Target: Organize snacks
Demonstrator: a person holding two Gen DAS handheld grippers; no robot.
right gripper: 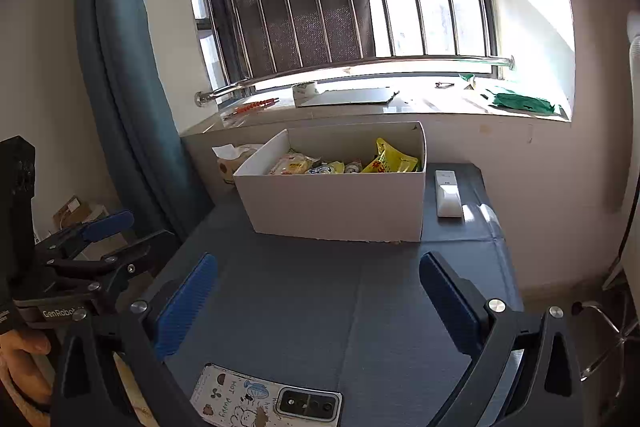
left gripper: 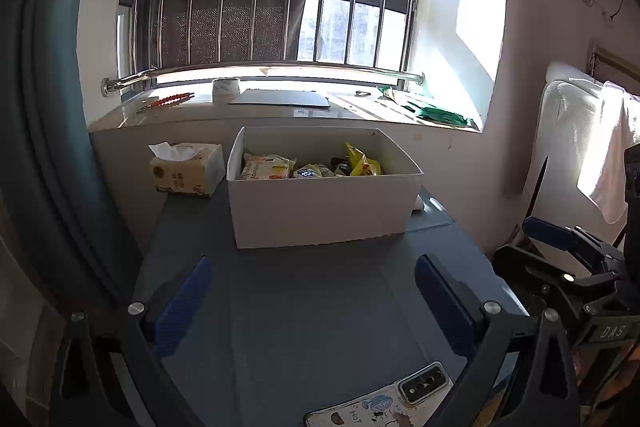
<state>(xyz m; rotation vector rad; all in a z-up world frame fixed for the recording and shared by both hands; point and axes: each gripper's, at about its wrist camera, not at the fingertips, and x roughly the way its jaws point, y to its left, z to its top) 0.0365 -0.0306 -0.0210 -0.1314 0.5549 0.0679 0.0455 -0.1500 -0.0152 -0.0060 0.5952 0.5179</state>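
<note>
A white cardboard box (left gripper: 320, 211) stands at the far side of the dark grey table (left gripper: 320, 287); it also shows in the right wrist view (right gripper: 340, 207). Several snack packets lie inside it: a pale orange-and-white bag (left gripper: 266, 167), a yellow bag (left gripper: 362, 161) (right gripper: 394, 157), and small wrapped ones between. My left gripper (left gripper: 314, 301) is open and empty, over the table in front of the box. My right gripper (right gripper: 320, 301) is open and empty too, beside it on the right. Each gripper shows at the edge of the other's view.
A phone in a cartoon case (right gripper: 266, 403) lies at the table's near edge (left gripper: 380, 403). A tissue box (left gripper: 188, 169) stands left of the white box; a white remote (right gripper: 448, 193) lies to its right. The windowsill (left gripper: 280, 107) behind holds small items. A blue curtain (right gripper: 120, 67) hangs left.
</note>
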